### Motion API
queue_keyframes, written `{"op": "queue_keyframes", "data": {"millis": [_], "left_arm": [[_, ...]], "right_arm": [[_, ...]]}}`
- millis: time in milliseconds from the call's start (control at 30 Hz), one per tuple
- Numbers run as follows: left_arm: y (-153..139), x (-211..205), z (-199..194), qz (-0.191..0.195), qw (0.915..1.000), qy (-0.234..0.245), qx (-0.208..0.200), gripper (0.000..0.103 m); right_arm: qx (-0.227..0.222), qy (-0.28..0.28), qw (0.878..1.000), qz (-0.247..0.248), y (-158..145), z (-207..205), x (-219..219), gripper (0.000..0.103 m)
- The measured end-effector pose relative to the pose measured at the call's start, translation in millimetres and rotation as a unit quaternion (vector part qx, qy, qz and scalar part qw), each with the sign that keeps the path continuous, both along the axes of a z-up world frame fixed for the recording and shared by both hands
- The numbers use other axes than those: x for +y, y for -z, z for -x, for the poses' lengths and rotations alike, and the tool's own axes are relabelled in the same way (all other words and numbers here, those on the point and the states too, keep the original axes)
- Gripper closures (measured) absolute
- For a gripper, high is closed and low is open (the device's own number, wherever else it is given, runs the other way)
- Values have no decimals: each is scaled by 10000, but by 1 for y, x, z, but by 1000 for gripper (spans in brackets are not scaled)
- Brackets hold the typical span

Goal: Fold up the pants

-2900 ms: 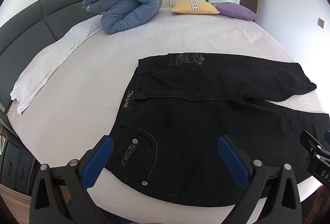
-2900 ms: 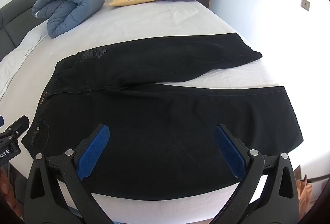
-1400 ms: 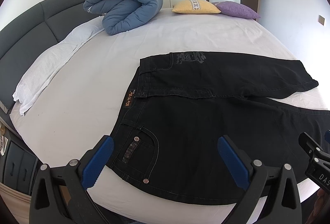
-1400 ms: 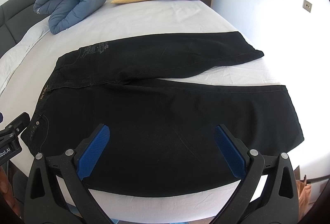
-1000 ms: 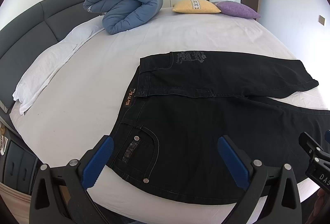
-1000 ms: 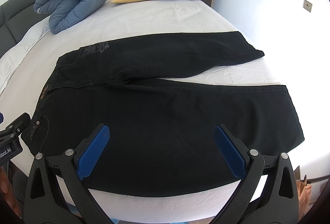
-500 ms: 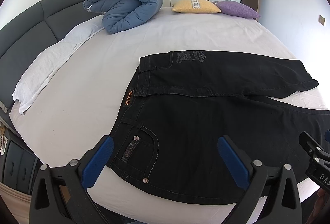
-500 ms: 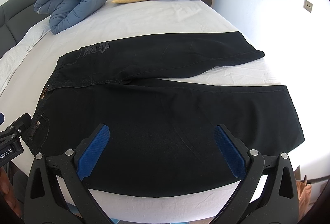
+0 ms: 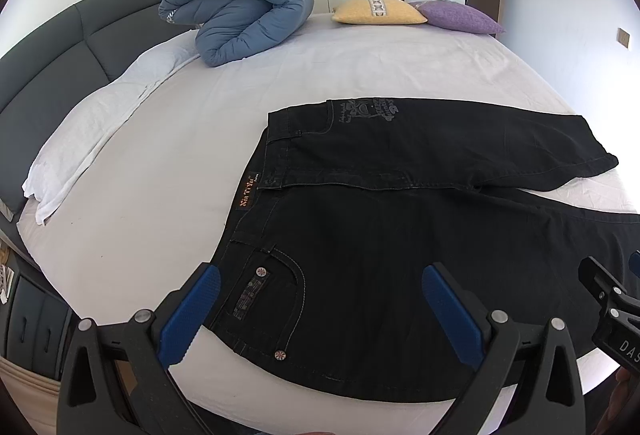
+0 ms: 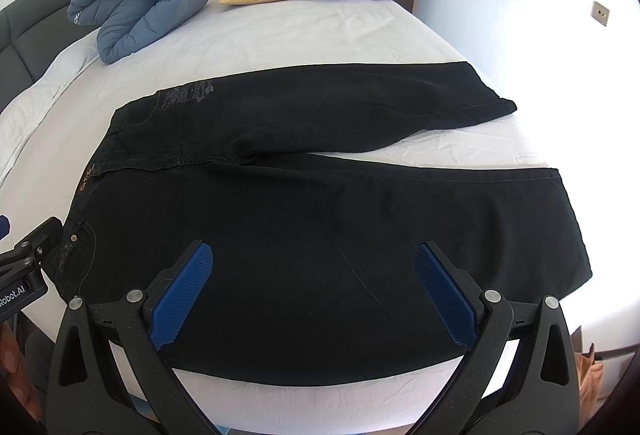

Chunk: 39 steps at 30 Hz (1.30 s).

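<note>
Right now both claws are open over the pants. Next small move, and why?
Probably lower the left claw onto the near waistband corner. The black pants lie flat with legs splayed, and the right claw is holding nothing, so a grip comes first.

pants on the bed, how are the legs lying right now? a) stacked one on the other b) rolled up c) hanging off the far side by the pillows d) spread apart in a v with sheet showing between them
d: the pants lie flat with the far leg angled away from the near leg, and a wedge of white sheet shows between them toward the cuffs.
</note>
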<state>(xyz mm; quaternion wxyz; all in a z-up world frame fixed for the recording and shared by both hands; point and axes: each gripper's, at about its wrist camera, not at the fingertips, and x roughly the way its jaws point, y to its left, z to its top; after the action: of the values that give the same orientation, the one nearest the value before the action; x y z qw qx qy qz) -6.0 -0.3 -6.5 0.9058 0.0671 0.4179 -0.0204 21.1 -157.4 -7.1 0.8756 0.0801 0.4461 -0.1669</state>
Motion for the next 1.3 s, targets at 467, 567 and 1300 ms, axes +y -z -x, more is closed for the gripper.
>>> {"op": "queue_keyframes", "data": {"millis": [467,567,1300], "left_arm": [[12,-6,-64,30,9965,693,468,0],[14,-6,-70,-106,9960,878,-156,0],[90,-10,-416,-292,9376,3046,1655,1]], "right_arm": [[-295,-723,9968,-164,-2,-41,-10,0],[-473,-1018,9927,-442,-4,-69,-22,0],[409,-3648,9263,-855,58,-321,-73,40]]}}
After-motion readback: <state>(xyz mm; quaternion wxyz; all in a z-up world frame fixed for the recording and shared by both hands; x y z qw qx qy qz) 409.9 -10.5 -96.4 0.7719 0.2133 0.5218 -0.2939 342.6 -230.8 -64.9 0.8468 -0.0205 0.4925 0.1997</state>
